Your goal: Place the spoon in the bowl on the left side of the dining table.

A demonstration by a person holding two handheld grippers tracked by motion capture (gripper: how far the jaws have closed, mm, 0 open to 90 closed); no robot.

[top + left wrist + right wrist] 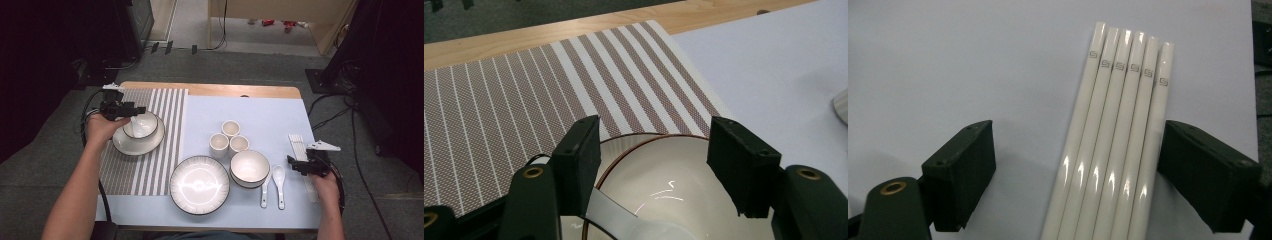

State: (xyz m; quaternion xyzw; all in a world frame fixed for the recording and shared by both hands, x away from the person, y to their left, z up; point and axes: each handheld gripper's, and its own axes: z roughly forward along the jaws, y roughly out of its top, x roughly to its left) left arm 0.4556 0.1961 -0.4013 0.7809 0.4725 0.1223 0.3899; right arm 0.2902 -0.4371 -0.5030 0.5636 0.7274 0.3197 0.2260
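Note:
My left gripper (136,111) hovers over a white bowl (146,128) that sits on a white plate (125,145) on the striped placemat (160,150). In the left gripper view the gripper (654,132) stands open above the bowl (674,170). A white spoon (616,212) lies in the bowl, its handle passing beside the left jaw. At the right of the table my right gripper (293,163) is open beside a row of white chopsticks (300,144). In the right gripper view the chopsticks (1118,125) lie flat between the spread jaws of the gripper (1078,132), nearer the right jaw.
On the pale mat (260,112) stand three small cups (230,128), a large dark-rimmed plate (199,184), a second bowl (250,167) and two white spoons (272,187). The wooden table edge (210,90) runs along the back, with cables on the floor at both sides.

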